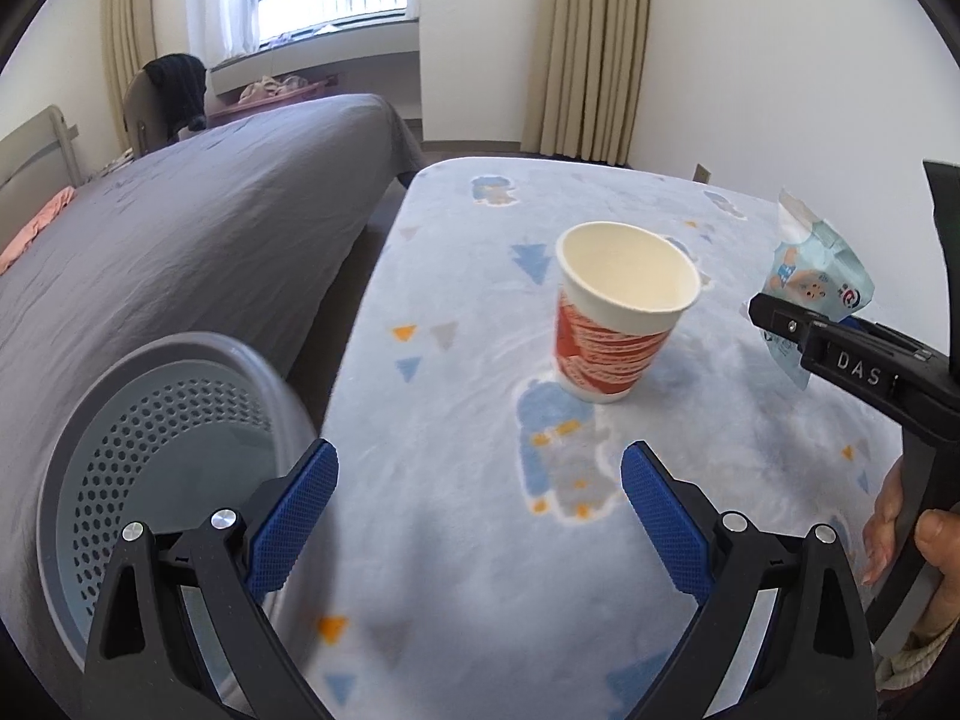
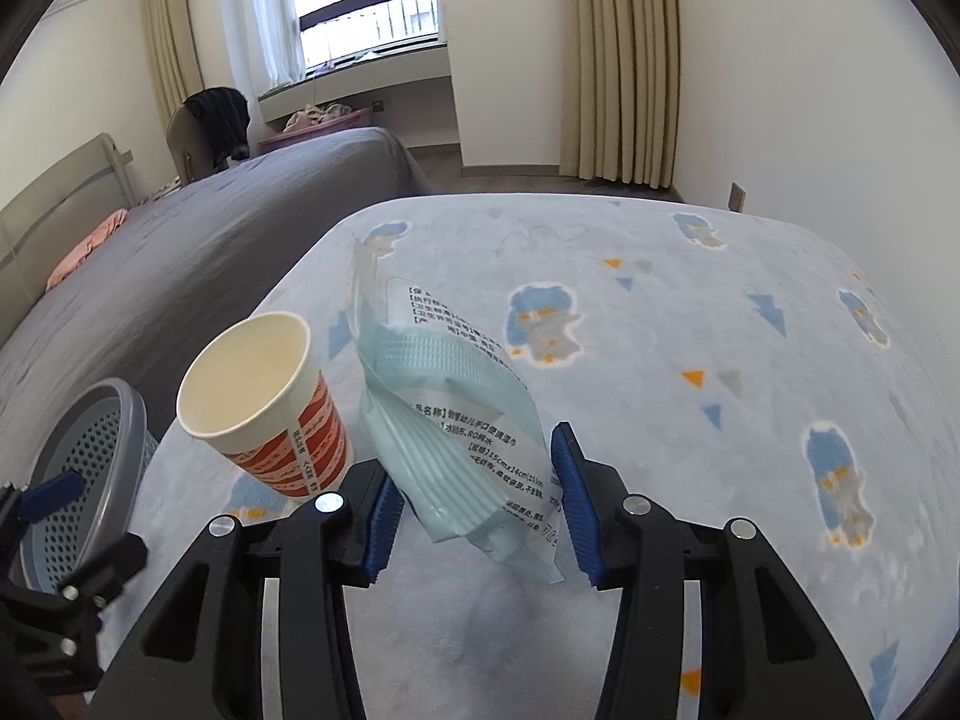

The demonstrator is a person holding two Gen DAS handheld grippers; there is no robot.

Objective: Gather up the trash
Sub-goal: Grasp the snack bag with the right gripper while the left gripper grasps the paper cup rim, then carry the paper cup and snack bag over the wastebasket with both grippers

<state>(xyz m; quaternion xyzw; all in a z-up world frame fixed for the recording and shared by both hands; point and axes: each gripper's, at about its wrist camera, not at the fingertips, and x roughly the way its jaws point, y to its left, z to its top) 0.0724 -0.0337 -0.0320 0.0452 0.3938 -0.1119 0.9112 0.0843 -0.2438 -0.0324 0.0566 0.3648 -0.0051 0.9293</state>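
Observation:
A red-and-white paper cup point(image 1: 618, 318) stands upright and empty on the pale blue blanket point(image 1: 480, 540); it also shows in the right wrist view point(image 2: 270, 402). My left gripper point(image 1: 480, 516) is open and empty, short of the cup. My right gripper point(image 2: 474, 510) is shut on a light blue wet-wipe packet point(image 2: 456, 450) and holds it above the blanket, right of the cup. The packet point(image 1: 810, 276) and the right gripper point(image 1: 774, 312) also show in the left wrist view. A grey perforated trash basket point(image 1: 162, 468) sits at the lower left, also in the right wrist view point(image 2: 78, 468).
A bed with a grey cover point(image 1: 180, 228) lies left of the blanket-covered surface, with a gap between them. A chair with dark clothes point(image 1: 168, 96) stands by the window. Curtains and white walls are at the back.

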